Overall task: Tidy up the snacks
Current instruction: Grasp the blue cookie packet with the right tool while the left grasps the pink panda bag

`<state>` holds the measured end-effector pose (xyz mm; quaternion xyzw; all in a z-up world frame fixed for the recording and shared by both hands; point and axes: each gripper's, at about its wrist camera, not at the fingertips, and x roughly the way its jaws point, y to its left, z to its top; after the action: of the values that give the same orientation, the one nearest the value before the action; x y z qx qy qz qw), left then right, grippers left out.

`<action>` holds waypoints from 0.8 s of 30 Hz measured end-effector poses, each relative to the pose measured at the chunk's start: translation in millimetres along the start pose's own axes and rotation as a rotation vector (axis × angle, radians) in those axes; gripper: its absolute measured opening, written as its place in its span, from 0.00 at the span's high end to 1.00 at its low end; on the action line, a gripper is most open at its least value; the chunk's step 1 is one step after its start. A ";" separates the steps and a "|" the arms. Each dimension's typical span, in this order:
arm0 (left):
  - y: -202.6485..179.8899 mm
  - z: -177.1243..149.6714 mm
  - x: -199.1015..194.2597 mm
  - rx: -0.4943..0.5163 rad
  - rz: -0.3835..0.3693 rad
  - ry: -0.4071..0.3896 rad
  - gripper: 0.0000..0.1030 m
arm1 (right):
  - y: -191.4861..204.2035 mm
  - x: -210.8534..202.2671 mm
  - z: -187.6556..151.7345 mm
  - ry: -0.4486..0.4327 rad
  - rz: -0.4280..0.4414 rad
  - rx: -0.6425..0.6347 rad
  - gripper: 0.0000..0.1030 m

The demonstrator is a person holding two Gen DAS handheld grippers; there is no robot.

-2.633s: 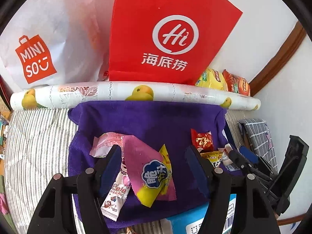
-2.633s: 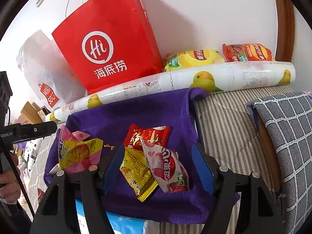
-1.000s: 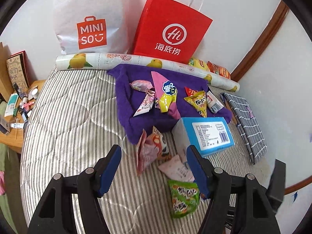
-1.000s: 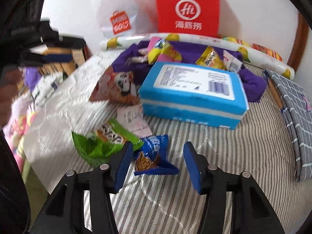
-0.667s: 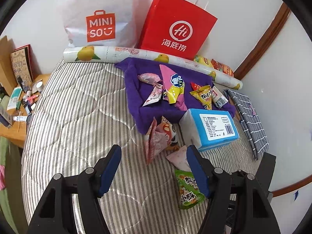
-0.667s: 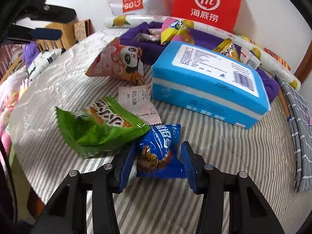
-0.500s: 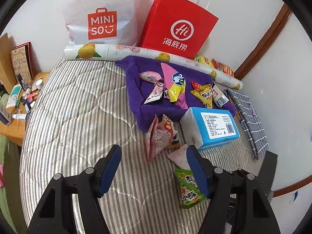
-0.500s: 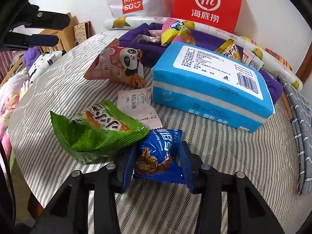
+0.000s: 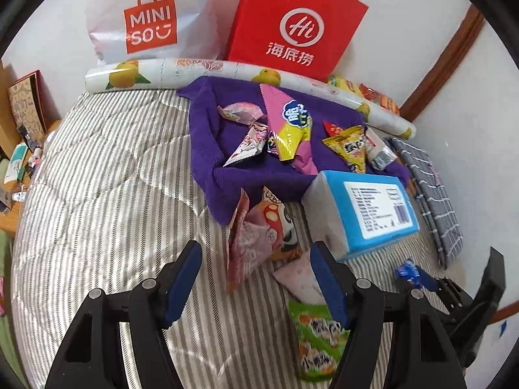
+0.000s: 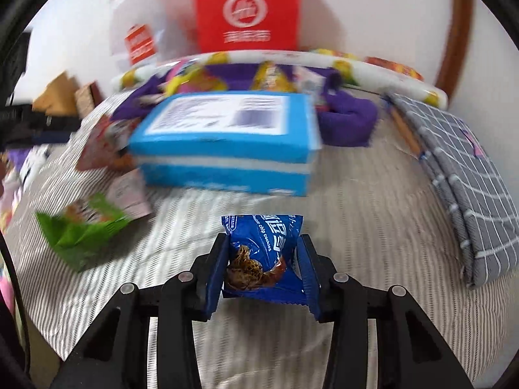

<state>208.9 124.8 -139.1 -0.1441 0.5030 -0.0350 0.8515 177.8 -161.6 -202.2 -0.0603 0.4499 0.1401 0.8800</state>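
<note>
Your right gripper is clamped on a blue cookie packet, both pads pressing its sides and the packet lifted just clear of the striped mattress; your left gripper hangs with its jaws apart and nothing between the pads, pointing down at the pink panda snack bag. Close by that left gripper, a pale pink sachet lies just right of the panda bag, partly behind the right finger, and a green snack packet lies nearer still, below it. A little farther and to the right sits the blue tissue box, its near left corner just beside the panda bag. Behind the box spreads the purple towel, carrying several snacks: a pink-and-yellow packet, a small pink-and-white wrapper to its left, and a yellow triangular packet to its right. To the far right lies a folded grey checked cloth. Beyond the towel runs a fruit-printed roll, and against the wall stand a white MINISO bag and a red paper bag.
</note>
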 end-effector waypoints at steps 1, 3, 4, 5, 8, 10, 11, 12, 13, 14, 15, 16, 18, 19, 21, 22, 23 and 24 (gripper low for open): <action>0.6 1.6 5.0 -0.010 -0.004 0.006 0.35 | -8.8 0.9 0.7 -0.005 0.003 0.023 0.59; 1.4 4.5 14.2 -0.028 -0.004 0.019 0.35 | -16.9 5.0 2.5 -0.004 0.007 0.048 0.59; 1.8 6.5 20.9 -0.042 -0.002 0.028 0.35 | -20.3 8.2 2.9 0.004 0.010 0.059 0.59; 2.1 7.7 25.2 -0.051 -0.003 0.034 0.35 | -22.8 12.0 3.0 0.013 0.014 0.066 0.59; 0.7 11.0 39.3 -0.061 -0.003 0.050 0.35 | -21.8 15.7 2.5 -0.009 0.000 0.049 0.58; -2.2 12.0 49.6 -0.053 0.020 0.065 0.35 | -18.2 17.7 3.3 -0.014 -0.017 0.031 0.57; -3.7 12.1 53.7 -0.050 0.023 0.073 0.35 | -16.9 18.9 4.1 -0.015 -0.023 0.024 0.57; -5.6 11.9 58.9 -0.046 0.024 0.083 0.35 | -16.8 18.3 3.5 -0.016 -0.024 0.023 0.57; -6.7 12.0 62.8 -0.046 0.022 0.090 0.35 | -17.7 18.5 3.5 -0.017 -0.020 0.025 0.57; -7.6 11.6 65.4 -0.046 0.024 0.093 0.35 | -19.1 19.5 4.1 -0.015 -0.013 0.031 0.57; -8.4 11.1 68.3 -0.049 0.028 0.096 0.35 | -19.9 19.4 3.2 -0.014 -0.009 0.034 0.56; -9.0 10.9 69.9 -0.052 0.028 0.096 0.35 | -20.5 19.7 3.1 -0.014 -0.005 0.036 0.56; -9.2 10.0 68.7 -0.060 0.022 0.082 0.36 | -20.4 19.9 2.8 -0.015 -0.004 0.031 0.56; -8.5 9.7 68.3 -0.062 0.017 0.081 0.36 | -19.9 20.0 2.8 -0.015 -0.006 0.028 0.56; -8.2 8.9 64.6 -0.059 0.010 0.071 0.42 | -19.3 20.1 2.5 -0.016 -0.007 0.025 0.56; -8.7 8.8 62.8 -0.052 0.009 0.071 0.42 | -19.6 20.2 2.4 -0.016 -0.006 0.027 0.56; -8.9 7.9 60.4 -0.046 0.007 0.070 0.43 | -20.0 20.3 2.5 -0.016 -0.003 0.030 0.56; -8.7 7.0 57.3 -0.041 0.001 0.067 0.43 | -20.1 20.1 2.5 -0.017 -0.002 0.033 0.56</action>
<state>243.9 106.2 -182.0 -0.1599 0.5321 -0.0289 0.8309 196.9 -176.4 -217.4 -0.0451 0.4447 0.1323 0.8847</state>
